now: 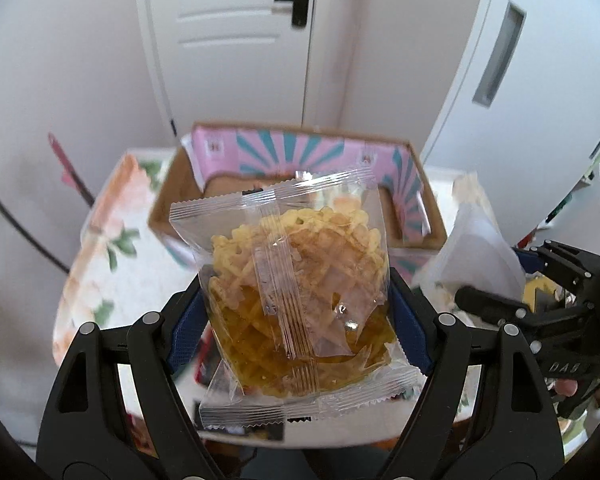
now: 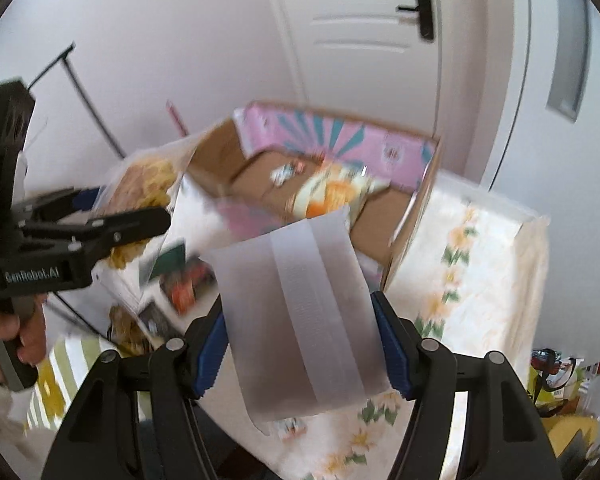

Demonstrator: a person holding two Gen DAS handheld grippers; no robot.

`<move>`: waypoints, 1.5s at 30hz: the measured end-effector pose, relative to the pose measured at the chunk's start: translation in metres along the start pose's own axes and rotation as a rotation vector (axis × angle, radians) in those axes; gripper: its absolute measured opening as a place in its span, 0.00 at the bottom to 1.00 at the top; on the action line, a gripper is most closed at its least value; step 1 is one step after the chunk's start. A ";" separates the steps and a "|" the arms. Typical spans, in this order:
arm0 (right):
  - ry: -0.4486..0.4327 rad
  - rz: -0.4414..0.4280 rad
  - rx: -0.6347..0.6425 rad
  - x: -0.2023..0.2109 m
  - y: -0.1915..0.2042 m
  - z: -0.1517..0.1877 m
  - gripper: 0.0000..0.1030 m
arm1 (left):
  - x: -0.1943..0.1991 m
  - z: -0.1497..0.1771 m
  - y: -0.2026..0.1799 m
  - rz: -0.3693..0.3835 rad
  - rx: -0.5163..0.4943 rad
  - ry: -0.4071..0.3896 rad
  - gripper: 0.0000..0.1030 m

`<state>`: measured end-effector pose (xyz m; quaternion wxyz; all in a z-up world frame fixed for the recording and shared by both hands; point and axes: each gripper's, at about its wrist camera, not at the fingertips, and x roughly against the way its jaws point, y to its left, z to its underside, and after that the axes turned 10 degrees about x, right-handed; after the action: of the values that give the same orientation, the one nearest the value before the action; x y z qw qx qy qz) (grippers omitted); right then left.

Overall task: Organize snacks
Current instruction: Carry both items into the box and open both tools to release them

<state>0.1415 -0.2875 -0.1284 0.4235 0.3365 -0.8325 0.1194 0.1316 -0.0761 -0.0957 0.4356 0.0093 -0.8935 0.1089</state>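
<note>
Box (image 1: 416, 184), cardboard w/ pink-and-teal lining, sat open on a floral cloth (image 1: 112, 248) & served as the landmark. Left of the box in the right wrist view, a hand (image 2: 8, 332) held the left gripper (image 1: 300, 312), its blue pads pinching a clear packet (image 1: 296, 288) of yellow noodle-like snack by both side edges; packet was upright, up off the cloth, on the near side of the box. In the box lay an orange-and-white snack bag (image 2: 332, 192) plus a small wrapper, too blurred to read. Near the box's front edge, more to the right, the right gripper (image 2: 304, 344) was clamped on a silvery pouch (image 2: 300, 300), seam facing the cam, pads on both edges. Behind the box stood a white door (image 1: 236, 40).
</note>
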 end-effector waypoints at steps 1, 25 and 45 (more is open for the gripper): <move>-0.012 0.012 -0.016 0.002 0.000 -0.007 0.61 | 0.000 -0.008 0.003 0.008 -0.006 -0.007 0.77; -0.060 0.177 -0.475 -0.088 -0.012 -0.133 0.61 | -0.169 -0.111 0.073 0.109 -0.167 0.296 0.77; 0.010 0.138 -0.558 -0.132 -0.027 -0.126 0.61 | -0.147 -0.101 0.072 0.064 -0.202 0.246 0.94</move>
<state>0.2929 -0.1859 -0.1572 0.4946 0.1489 -0.8521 -0.0844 0.2937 0.0035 -0.1638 0.5367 -0.0764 -0.8397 0.0324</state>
